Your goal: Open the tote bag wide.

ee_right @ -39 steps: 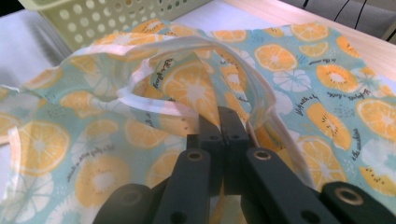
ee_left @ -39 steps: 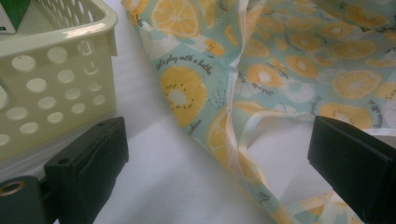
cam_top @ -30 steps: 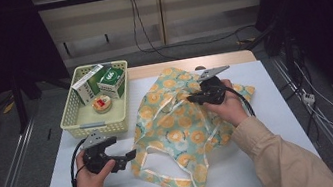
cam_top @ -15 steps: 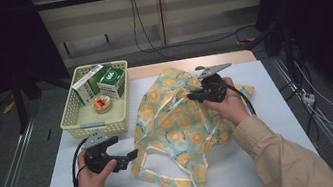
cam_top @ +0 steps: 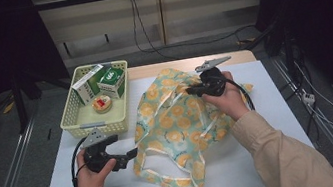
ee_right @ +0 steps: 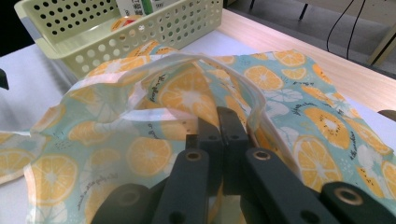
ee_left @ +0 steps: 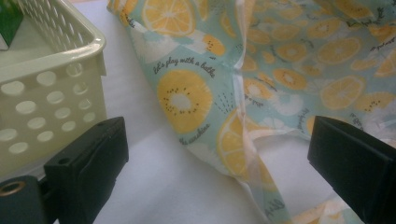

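A thin cloth bag (cam_top: 174, 122) printed with orange and lemon slices lies crumpled on the white table (cam_top: 278, 106). My right gripper (cam_top: 190, 90) is shut on the bag's white-edged rim near its far side and holds that fold a little off the table. In the right gripper view the black jaws (ee_right: 219, 133) meet on the bag's rim (ee_right: 187, 58), which arches over them. My left gripper (cam_top: 132, 155) rests low at the bag's near left edge. In the left gripper view it (ee_left: 219, 172) stands open, with the bag's hem (ee_left: 243, 140) lying loose between the jaws.
A pale green perforated basket (cam_top: 95, 130) stands at the table's far left, close beside the bag. It holds two green-and-white boxes (cam_top: 112, 82) and a small round tin (cam_top: 102, 103). The bag's handles (cam_top: 167, 174) trail toward the near edge. Cables run on the floor behind.
My right gripper has shifted very slightly with the bag's rim still in it. The left hand has stayed where it was.
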Available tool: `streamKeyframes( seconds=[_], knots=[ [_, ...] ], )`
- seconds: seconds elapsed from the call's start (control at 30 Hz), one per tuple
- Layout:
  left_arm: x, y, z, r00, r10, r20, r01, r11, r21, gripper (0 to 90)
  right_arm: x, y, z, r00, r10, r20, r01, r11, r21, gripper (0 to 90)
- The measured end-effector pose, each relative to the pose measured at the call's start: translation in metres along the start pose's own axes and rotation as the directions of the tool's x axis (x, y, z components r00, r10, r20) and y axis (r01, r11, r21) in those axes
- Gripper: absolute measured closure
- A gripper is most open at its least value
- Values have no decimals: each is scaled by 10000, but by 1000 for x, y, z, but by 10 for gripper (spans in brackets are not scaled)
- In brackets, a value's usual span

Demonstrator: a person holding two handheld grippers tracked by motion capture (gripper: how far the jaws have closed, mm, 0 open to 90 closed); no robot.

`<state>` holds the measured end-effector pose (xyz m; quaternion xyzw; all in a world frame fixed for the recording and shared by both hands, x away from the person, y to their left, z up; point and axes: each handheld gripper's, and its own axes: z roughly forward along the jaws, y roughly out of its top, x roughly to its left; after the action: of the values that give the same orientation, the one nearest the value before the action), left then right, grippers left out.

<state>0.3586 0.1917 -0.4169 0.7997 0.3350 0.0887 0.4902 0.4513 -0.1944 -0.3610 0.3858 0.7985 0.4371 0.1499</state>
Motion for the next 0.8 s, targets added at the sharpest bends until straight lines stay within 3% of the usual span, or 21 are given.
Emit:
streamKeyframes(
  seconds=[0.8],
  knots=[
    [1,11,-6,10000,-40,-46,39,9997,-226,49,-5,9,-23,9999,160,7,-160,9995,-287,900]
  ],
)
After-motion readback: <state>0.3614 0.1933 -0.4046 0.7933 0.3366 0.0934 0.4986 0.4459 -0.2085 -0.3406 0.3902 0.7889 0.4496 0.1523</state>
